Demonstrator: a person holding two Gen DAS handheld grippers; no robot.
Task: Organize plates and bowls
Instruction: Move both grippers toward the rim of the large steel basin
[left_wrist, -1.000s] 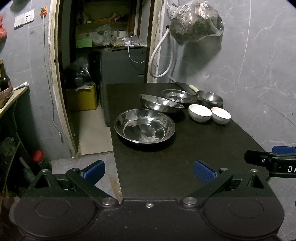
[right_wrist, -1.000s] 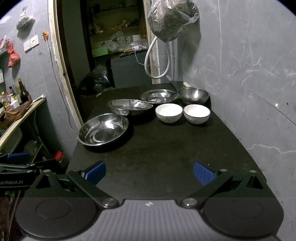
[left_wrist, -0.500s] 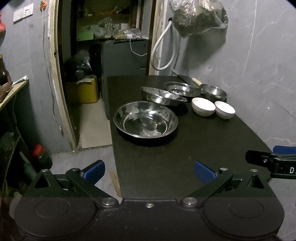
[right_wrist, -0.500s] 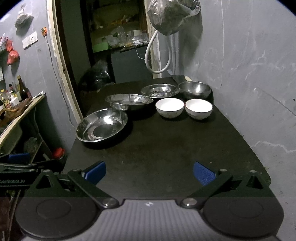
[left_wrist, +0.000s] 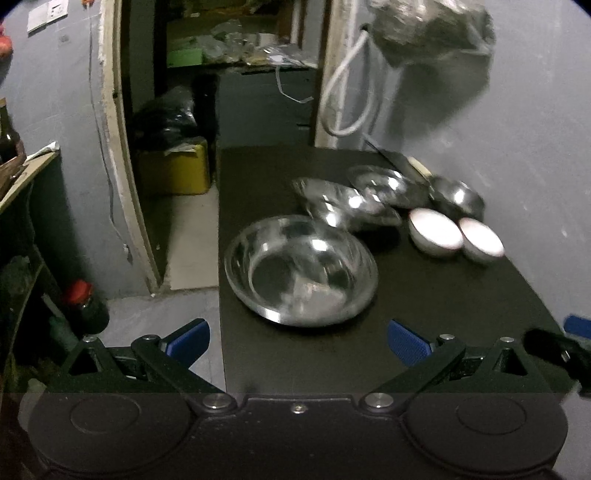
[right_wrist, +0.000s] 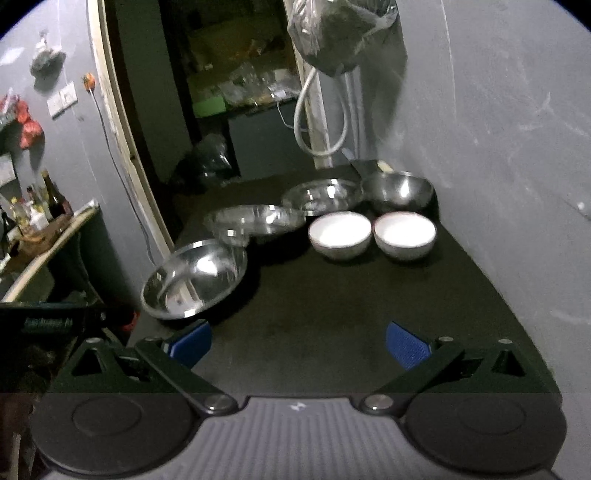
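Grey marbled wall (right_wrist: 498, 110) right of dark table (right_wrist: 351, 295); open doorway (left_wrist: 221, 110) behind it; dim lighting.

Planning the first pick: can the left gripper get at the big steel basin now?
Probably yes: the left gripper is open and the big steel basin sits straight ahead, nothing between them.

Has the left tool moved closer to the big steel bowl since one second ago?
Yes. In the left wrist view the big steel bowl now looks larger and lower against the left tool, so it moved forward.
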